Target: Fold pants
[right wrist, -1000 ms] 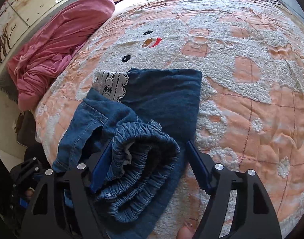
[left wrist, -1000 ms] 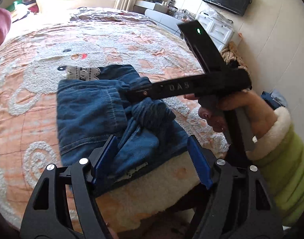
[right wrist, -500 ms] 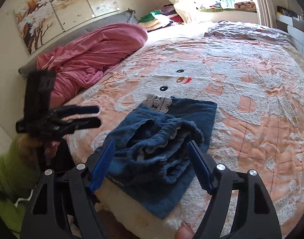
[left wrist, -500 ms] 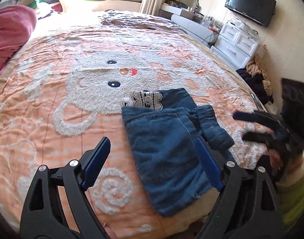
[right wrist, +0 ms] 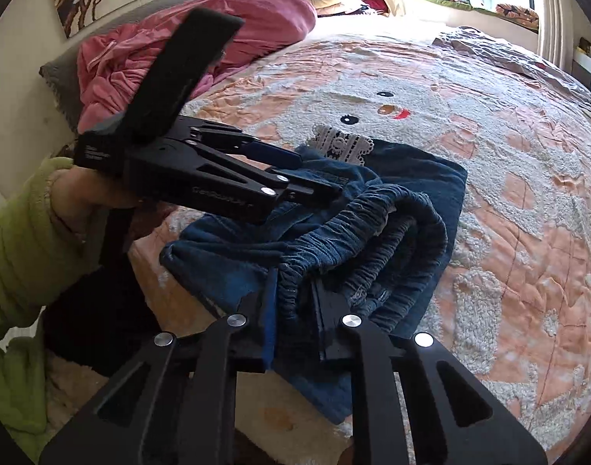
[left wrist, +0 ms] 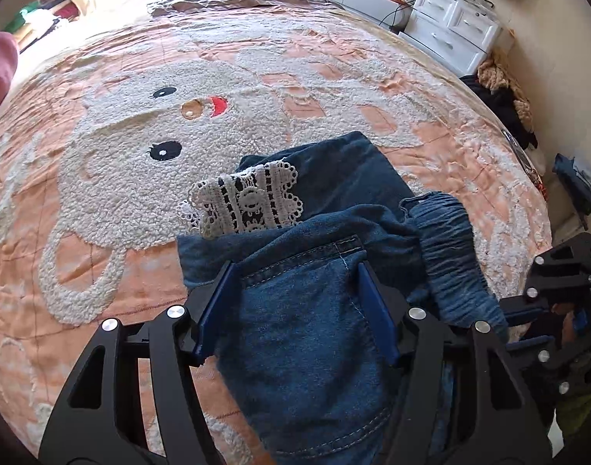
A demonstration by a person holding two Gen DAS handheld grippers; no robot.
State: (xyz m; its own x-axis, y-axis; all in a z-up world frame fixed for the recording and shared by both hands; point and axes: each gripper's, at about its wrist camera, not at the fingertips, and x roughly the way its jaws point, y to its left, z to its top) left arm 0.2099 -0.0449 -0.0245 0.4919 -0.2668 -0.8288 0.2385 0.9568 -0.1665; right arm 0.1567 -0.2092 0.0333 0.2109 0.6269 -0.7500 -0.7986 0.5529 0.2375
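Now the right gripper [right wrist: 293, 310] clenches the pants [right wrist: 373, 232] waistband at lower centre; left gripper [left wrist: 295, 310] jaws, just closing, straddle denim loosely.

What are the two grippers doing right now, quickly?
Left gripper: just been closing, jaws around the jeans, not clamped.
Right gripper: just closed, shut on the jeans' waistband.

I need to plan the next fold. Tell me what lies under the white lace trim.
Under the lace trim lie the folded blue denim pants and, at its left end, the orange bedspread. How the lace is attached is covered by denim.
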